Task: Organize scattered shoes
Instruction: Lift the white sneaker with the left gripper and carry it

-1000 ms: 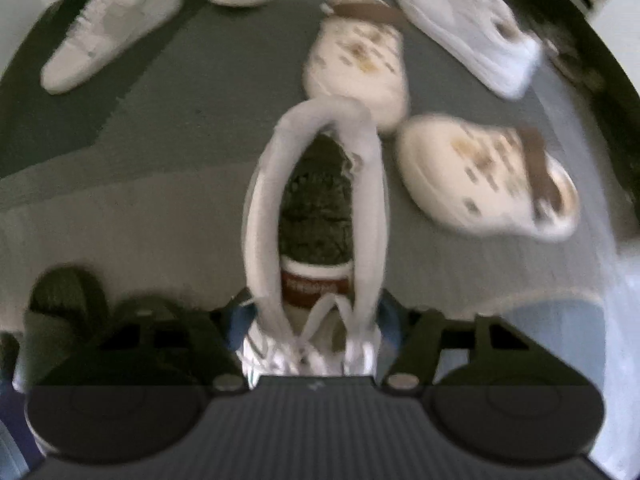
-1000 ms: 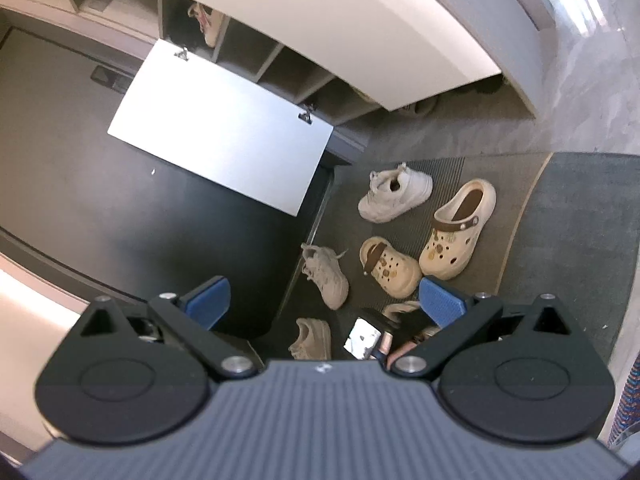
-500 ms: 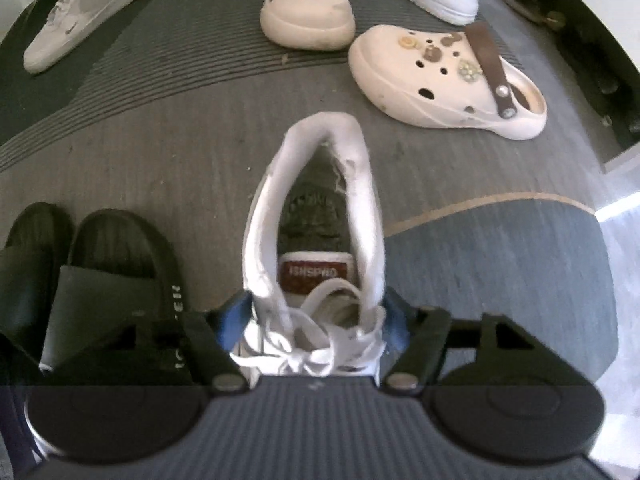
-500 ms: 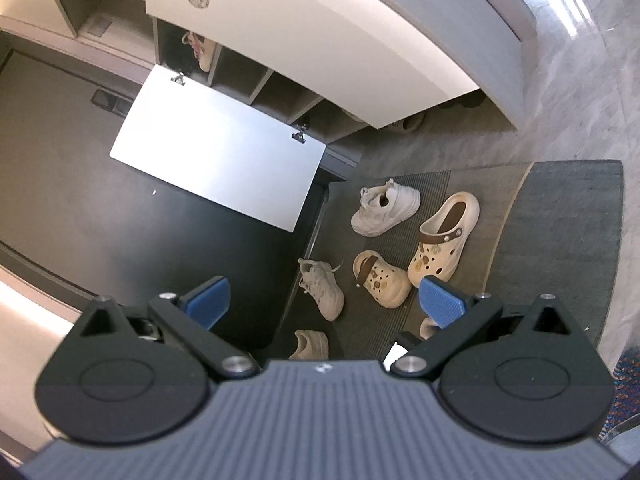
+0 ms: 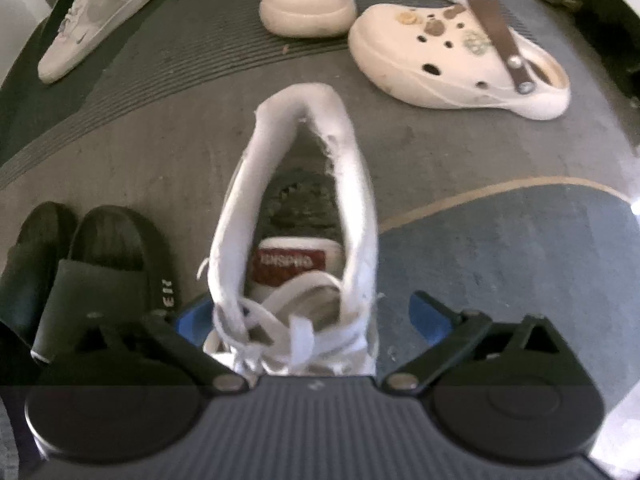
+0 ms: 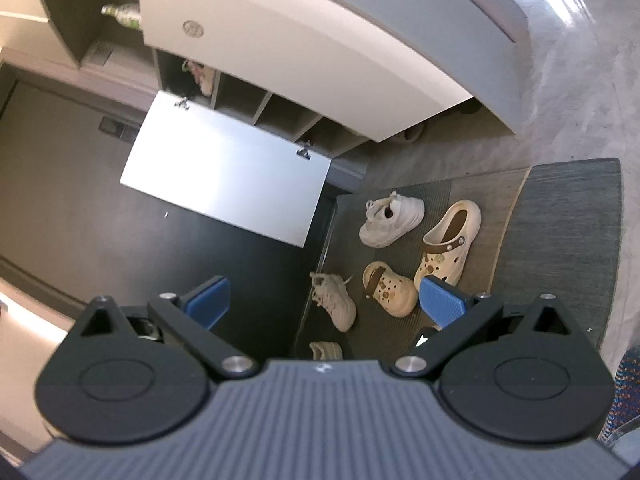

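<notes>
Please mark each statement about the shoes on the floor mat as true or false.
1. The white lace-up sneaker stands between the left tool's fingers. True; the jaws are opening.
2. A pair of black slide sandals lies beside that sneaker. True.
3. The cream clogs have green straps. False; the straps are brown.
4. The right tool holds a shoe. False; it is open and holds nothing.

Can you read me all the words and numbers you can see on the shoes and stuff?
"213": white digits on the strap of the black rubber slide sandal, seen sideways.
Dark red tongue label inside the white lace-up sneaker: white letters, upside down and blurred, not surely readable.
Round grey emblem on the white cabinet door: too small to read.
Charms on the cream clog: no readable text.
</notes>
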{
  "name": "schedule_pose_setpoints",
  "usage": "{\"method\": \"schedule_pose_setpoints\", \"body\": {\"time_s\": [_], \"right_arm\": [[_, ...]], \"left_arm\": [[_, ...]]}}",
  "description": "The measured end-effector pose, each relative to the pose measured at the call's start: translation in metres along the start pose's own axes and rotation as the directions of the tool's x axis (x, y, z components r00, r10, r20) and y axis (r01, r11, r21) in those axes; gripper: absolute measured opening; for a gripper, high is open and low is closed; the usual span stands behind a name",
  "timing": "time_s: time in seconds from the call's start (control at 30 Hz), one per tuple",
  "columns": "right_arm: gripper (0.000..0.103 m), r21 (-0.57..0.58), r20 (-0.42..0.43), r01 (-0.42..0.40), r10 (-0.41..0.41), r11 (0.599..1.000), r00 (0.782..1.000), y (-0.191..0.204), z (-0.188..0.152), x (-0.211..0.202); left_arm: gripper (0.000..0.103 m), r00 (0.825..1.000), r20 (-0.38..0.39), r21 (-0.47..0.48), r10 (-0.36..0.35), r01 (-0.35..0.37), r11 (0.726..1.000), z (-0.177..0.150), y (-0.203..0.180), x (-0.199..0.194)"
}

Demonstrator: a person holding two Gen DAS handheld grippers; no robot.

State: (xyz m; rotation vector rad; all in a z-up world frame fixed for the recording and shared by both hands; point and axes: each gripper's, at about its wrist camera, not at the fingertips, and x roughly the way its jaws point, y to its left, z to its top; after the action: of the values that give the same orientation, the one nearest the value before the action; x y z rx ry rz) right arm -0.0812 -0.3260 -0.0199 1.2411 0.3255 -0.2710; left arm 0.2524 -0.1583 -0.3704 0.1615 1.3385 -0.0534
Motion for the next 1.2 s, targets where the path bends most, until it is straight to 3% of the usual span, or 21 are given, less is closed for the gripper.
{"method": "schedule_pose_setpoints", "body": {"time_s": [0.03, 0.17, 0.5, 0.6, 0.73, 0.93, 1.03, 1.1, 1.2], "right_arm": [[0.103, -0.002, -0.004, 0.002, -0.002, 1.0, 1.0, 0.0, 0.001, 0.001], [0.103, -0.01, -0.009, 0.004, -0.004, 1.0, 1.0, 0.002, 0.004, 0.006], [0.103, -0.028, -0.002, 0.004, -0.004, 1.0, 1.0, 0.006, 0.005, 0.004], [0.103, -0.027, -0.006, 0.003, -0.003, 1.0, 1.0, 0.007, 0.003, 0.005], [0.103, -0.028, -0.017, -0.001, 0.001, 1.0, 1.0, 0.01, 0.001, 0.007], [0.103, -0.036, -0.025, -0.007, 0.007, 0.999, 1.0, 0.014, -0.002, 0.01], [0.103, -0.037, -0.027, -0.011, 0.01, 0.999, 1.0, 0.017, -0.002, 0.012], [0.103, -0.038, -0.027, -0.014, 0.013, 0.999, 1.0, 0.018, -0.002, 0.014], [0.103, -0.041, -0.029, -0.017, 0.016, 0.999, 0.999, 0.019, -0.001, 0.015]], "left_arm": [[0.094, 1.0, -0.023, -0.001, 0.009, -0.009, 1.0, 0.001, 0.001, 0.006], [0.086, 1.0, -0.015, 0.006, 0.001, -0.001, 1.0, -0.004, 0.004, 0.011], [0.08, 0.999, -0.019, 0.17, -0.04, 0.043, 0.984, -0.02, -0.02, 0.001], [0.08, 0.997, -0.028, 0.28, -0.067, 0.072, 0.957, -0.033, -0.041, -0.005], [0.08, 0.994, -0.044, 0.442, -0.096, 0.106, 0.891, -0.051, -0.072, -0.015], [0.08, 0.991, -0.083, 0.674, -0.109, 0.136, 0.726, -0.062, -0.113, -0.024], [0.08, 0.993, -0.063, 0.802, -0.102, 0.111, 0.587, -0.061, -0.131, -0.032], [0.08, 0.994, -0.047, 0.85, -0.102, 0.094, 0.518, -0.062, -0.136, -0.035], [0.08, 0.995, -0.025, 0.934, -0.102, 0.059, 0.351, -0.065, -0.141, -0.039]]}}
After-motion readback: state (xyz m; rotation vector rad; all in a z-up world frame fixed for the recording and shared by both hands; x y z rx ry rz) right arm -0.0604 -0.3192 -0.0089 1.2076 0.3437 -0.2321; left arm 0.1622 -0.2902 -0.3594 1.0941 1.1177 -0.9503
